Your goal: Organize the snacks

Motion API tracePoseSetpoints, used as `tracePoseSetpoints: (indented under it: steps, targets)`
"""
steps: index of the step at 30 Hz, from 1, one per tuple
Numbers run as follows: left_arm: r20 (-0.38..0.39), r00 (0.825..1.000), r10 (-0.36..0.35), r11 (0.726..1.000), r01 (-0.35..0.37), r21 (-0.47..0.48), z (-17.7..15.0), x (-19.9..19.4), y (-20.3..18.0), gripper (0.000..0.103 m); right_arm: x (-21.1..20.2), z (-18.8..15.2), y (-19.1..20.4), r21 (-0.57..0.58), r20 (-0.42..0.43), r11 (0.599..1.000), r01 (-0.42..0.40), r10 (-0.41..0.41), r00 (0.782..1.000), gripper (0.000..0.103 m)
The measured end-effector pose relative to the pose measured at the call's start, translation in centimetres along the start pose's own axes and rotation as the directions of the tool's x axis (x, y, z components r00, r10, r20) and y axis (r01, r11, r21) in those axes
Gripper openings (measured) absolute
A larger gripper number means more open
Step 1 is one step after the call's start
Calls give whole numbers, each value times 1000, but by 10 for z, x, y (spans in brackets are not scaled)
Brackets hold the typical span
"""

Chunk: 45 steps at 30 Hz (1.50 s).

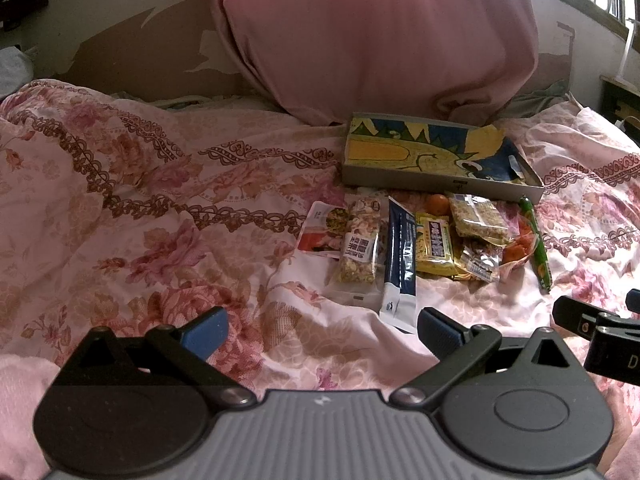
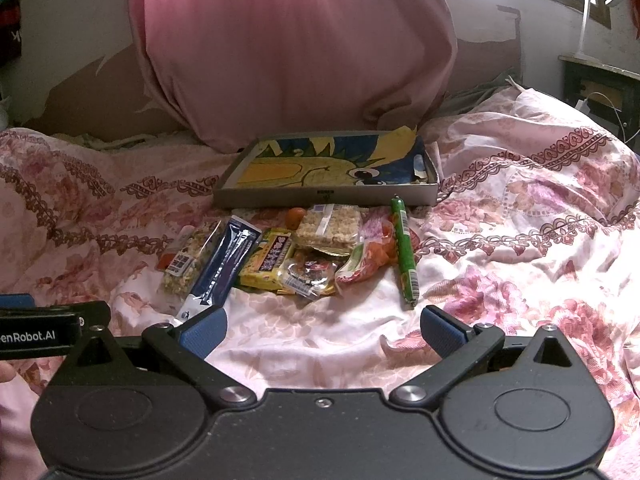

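A heap of snacks lies on a floral bedspread in front of a shallow box (image 1: 436,181) (image 2: 320,197) lined with a yellow and blue drawing. Among them are a dark blue sachet (image 1: 400,264) (image 2: 224,268), a nut bar (image 1: 358,246) (image 2: 188,264), a yellow packet (image 1: 434,246) (image 2: 272,258), a rice-crisp bar (image 1: 478,218) (image 2: 328,228), a green stick (image 1: 536,240) (image 2: 404,248) and a small orange (image 1: 436,203) (image 2: 296,216). My left gripper (image 1: 322,334) stands open, short of the sachet. My right gripper (image 2: 322,332) is open below the heap, empty.
A big pink pillow (image 1: 380,36) (image 2: 296,40) leans on the wall behind the box. The rumpled floral bedspread (image 1: 140,220) (image 2: 520,240) spreads to both sides. A dark bedside table (image 2: 600,88) stands at the right. The other gripper's body (image 1: 600,332) (image 2: 40,332) edges into each view.
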<state>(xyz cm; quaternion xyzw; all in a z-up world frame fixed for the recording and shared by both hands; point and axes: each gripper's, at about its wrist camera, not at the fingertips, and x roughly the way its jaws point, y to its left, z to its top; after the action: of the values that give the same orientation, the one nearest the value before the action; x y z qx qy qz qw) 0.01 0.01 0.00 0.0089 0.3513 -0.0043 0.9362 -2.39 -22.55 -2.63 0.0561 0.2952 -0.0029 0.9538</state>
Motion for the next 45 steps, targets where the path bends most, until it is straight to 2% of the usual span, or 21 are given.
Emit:
tracePoseSetpoints:
  steps: [22,29,41,45]
  targets:
    - [-3,1000,2,1000,-2,2,0,0,0,103,0,2,-1,-2,-5,1000,1,-1,1000,103]
    - [-17,1000,-4,1000,4,-18,0,1,3,103,3,0,0,-5,-32,1000,-23,23,999,103]
    - [-142,985,-97,994,89,-64,18,31,15,103,18,9,-8,47,-138,992,-114,119,983,103]
    - [-177,980,-93,995,84,-61,33,46,18,103,28,12,-8,56,-170,988,-142,150,974,103]
